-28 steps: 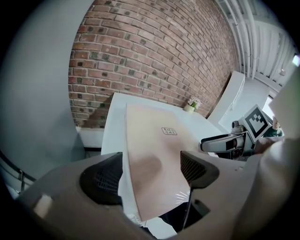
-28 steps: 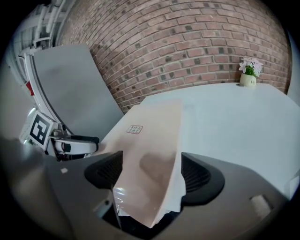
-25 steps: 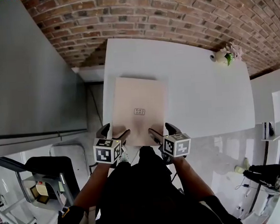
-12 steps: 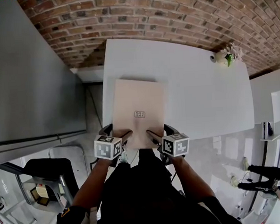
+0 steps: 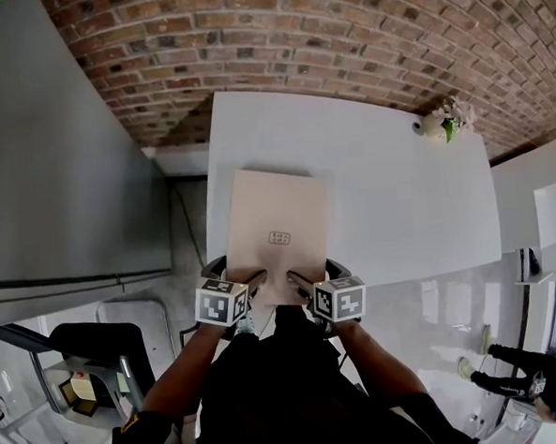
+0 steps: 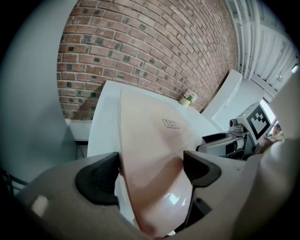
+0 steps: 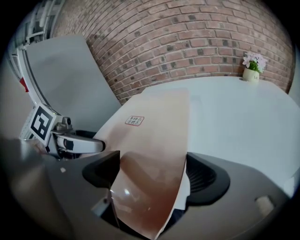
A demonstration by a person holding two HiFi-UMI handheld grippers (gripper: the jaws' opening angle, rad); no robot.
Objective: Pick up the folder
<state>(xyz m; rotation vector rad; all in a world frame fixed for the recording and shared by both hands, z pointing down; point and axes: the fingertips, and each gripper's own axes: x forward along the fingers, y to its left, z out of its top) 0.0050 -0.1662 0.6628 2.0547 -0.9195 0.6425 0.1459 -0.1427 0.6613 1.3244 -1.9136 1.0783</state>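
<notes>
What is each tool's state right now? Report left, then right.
Left tool: open, jaws just opened wider, folder edge between them, not gripped.
Right tool: open, jaws just opening, folder edge between them, not gripped.

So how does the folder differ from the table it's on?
The folder is pale pink; the table is white. The folder is far smaller than the table. The folder carries a small label; the table's top is unmarked. Both are flat rectangles.

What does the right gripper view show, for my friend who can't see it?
A tan folder lies on a white table, its near edge between the right gripper's open jaws, which have just been opening wider. Behind are a brick wall and a small potted flower.
</notes>
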